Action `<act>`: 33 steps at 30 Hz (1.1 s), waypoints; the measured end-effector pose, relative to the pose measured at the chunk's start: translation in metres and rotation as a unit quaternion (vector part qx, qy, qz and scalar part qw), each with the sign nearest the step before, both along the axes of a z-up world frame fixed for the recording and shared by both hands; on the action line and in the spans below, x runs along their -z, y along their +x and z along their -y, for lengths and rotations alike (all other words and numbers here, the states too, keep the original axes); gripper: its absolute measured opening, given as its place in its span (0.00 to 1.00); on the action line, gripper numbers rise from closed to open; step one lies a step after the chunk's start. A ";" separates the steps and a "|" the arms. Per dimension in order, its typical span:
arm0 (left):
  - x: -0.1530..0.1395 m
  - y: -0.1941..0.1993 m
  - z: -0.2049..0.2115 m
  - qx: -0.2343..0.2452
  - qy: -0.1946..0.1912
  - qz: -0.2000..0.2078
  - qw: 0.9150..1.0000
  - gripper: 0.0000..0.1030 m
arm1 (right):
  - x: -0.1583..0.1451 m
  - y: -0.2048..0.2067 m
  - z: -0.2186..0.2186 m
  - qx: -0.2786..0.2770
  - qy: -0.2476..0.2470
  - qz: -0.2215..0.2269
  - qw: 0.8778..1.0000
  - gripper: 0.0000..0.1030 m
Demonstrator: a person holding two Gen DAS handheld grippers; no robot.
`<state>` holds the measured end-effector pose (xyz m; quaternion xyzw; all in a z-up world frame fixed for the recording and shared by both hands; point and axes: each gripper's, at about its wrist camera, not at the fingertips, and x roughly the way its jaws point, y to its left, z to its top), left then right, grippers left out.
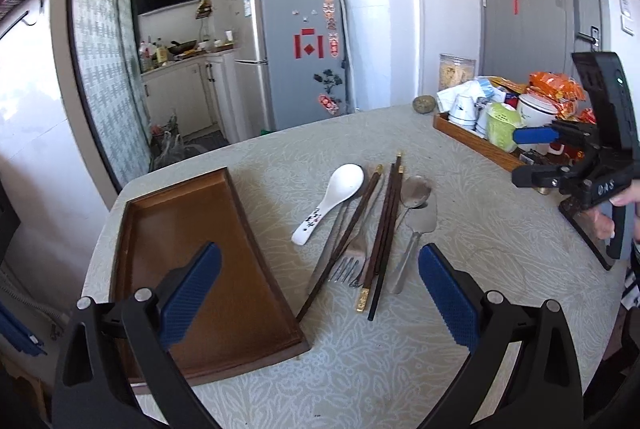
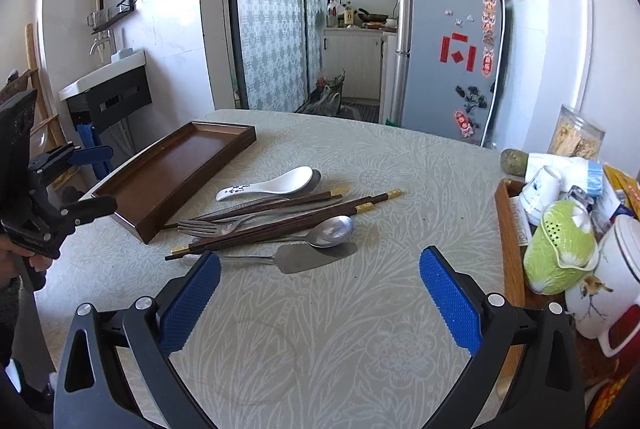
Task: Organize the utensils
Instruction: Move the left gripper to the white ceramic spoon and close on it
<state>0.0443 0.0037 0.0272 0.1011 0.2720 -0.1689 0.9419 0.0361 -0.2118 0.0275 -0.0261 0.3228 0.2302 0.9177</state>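
A pile of utensils lies on the patterned table: a white ceramic spoon (image 1: 332, 197) (image 2: 272, 184), dark wooden chopsticks (image 1: 384, 225) (image 2: 280, 223), a metal fork (image 1: 352, 261) (image 2: 208, 227), a metal spoon (image 1: 416, 191) (image 2: 332, 231) and a small metal spatula (image 1: 416, 233) (image 2: 308, 253). An empty brown wooden tray (image 1: 192, 229) (image 2: 176, 165) sits to their left. My left gripper (image 1: 320, 293) is open, hovering over the tray's right edge and the pile's near end. My right gripper (image 2: 320, 293) is open above bare table just short of the spatula. Each gripper shows in the other's view (image 1: 536, 149) (image 2: 94, 179).
A second wooden tray (image 1: 476, 141) (image 2: 510, 229) at the table's right holds cups, a green strainer cup (image 2: 560, 249), a white jar and snack packets. A clear jar (image 1: 456, 71) and a stone stand behind it. A fridge (image 1: 296, 57) and kitchen lie beyond the table.
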 end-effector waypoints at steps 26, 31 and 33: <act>0.055 0.130 0.015 0.052 0.068 -0.145 0.986 0.43 | 0.042 0.170 -0.065 -0.060 0.094 -0.199 0.974 0.26; 0.062 0.141 0.008 0.044 0.057 -0.170 0.983 0.43 | 0.054 0.179 -0.069 -0.052 0.087 -0.211 0.972 0.26; 0.061 0.141 0.009 0.046 0.055 -0.172 0.983 0.46 | 0.058 0.181 -0.069 -0.049 0.083 -0.213 0.972 0.26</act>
